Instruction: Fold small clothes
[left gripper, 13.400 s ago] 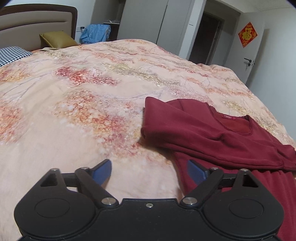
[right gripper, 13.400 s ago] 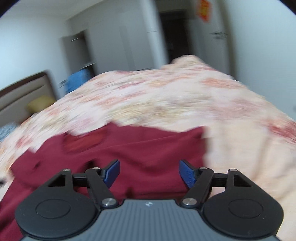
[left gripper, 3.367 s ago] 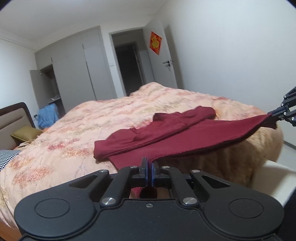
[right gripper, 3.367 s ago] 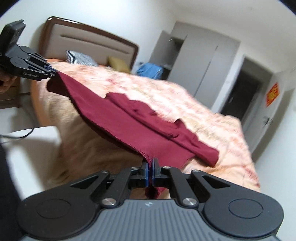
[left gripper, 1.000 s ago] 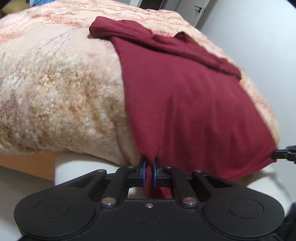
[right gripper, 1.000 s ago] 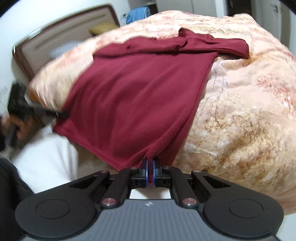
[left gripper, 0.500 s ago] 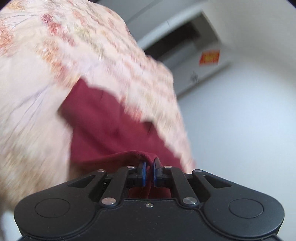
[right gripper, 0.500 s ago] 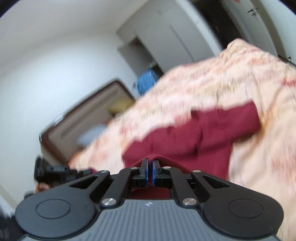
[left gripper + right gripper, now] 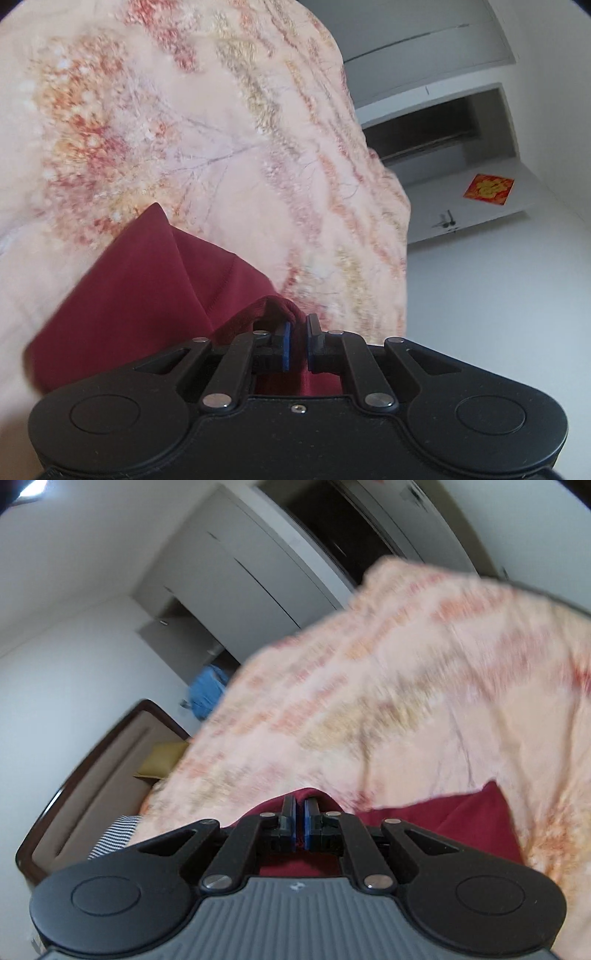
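Left wrist view: the left gripper (image 9: 296, 345) has its blue pads clamped on a bunched edge of the dark red garment (image 9: 147, 288), which spreads below and to the left of the jaws over the floral quilt (image 9: 184, 129)
Right wrist view: the right gripper (image 9: 299, 825) has its jaws pressed together on the same red cloth; the pinch itself is mostly hidden behind the linkage, so the hold is judged rather than plainly seen
Garment: lying on the quilt under both grippers, with one pointed red corner (image 9: 487, 812) showing to the right of the right gripper
Seam: a stitched line runs across the cloth just ahead of the left jaws, with a folded layer edge beside it
Background: a headboard (image 9: 92, 775), a yellow pillow (image 9: 162, 762), a blue bundle (image 9: 208, 692) by the wardrobe, and a door with a red paper square (image 9: 489, 188)
View quality: the right view is smeared, so fine creases cannot be read there
Step in hand: probably carrying the gripped edge up and over the body of the garment to lay a fold
Doing it well: keep both grips firm and level with each other so the carried edge stays straight
Doing it well: hold light tension between the two hands so no slack bunches in the middle
Doing it well: set the edge down square on the layer beneath before parting either pair of jaws
Risk: an early release on one side would skew the fold
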Tool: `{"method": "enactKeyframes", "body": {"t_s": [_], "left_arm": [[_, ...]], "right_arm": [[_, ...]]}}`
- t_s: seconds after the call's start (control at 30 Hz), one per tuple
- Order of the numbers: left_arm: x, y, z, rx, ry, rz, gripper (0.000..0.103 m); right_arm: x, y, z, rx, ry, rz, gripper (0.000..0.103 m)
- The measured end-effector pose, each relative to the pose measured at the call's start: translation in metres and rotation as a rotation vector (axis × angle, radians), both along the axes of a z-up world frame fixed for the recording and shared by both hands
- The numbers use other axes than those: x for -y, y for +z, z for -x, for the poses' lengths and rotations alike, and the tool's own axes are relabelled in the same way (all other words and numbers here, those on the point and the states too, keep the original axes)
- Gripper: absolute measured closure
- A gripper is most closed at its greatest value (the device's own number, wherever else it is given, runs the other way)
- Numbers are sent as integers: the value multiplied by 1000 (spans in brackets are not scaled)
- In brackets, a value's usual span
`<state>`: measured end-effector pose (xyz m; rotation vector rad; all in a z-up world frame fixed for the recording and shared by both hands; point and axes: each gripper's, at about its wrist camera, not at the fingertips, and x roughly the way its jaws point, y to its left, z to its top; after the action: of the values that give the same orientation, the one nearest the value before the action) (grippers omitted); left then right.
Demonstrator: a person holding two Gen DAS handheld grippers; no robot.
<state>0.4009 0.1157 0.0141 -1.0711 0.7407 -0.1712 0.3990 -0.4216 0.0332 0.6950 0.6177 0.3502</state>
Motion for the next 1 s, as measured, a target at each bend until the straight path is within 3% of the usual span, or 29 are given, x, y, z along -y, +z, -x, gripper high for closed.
{"method": "enactKeyframes", "body": {"t_s": [0.1,0.2,0.27,0.3,0.33,0.37,0.43,0.6,0.73,0.9,1.0], "left_arm": [[1,-11,-16,5,-33,-9,79],[-2,-15,-28,2,-50,-16,54],[-7,-16,-31,-4,-55,1,31],[-10,-16,-32,-4,-56,15,27],[-12,-15,-31,-1,-58,30,22],[-16,-14,-31,2,-59,45,16],[-23,-10,-30,10,-50,64,11],[-37,11,-23,76,-25,7,4],[-30,23,-16,140,-91,-170,1],[-9,9,3,173,-251,-379,1],[0,1,21,229,-321,-483,1]], "right_arm": [[-7,-25,-16,-34,8,27,98],[-14,-37,-25,-56,41,70,97],[-14,-40,-30,-79,59,78,90],[-13,-40,-30,-86,69,71,89],[-11,-40,-31,-95,74,62,83],[-8,-40,-31,-98,78,53,68],[-3,-38,-31,-96,87,54,49],[4,-28,-26,-76,92,158,38],[-13,-21,-17,18,114,406,29],[-50,-28,0,156,167,716,27],[-62,-33,12,218,186,790,23]]}}
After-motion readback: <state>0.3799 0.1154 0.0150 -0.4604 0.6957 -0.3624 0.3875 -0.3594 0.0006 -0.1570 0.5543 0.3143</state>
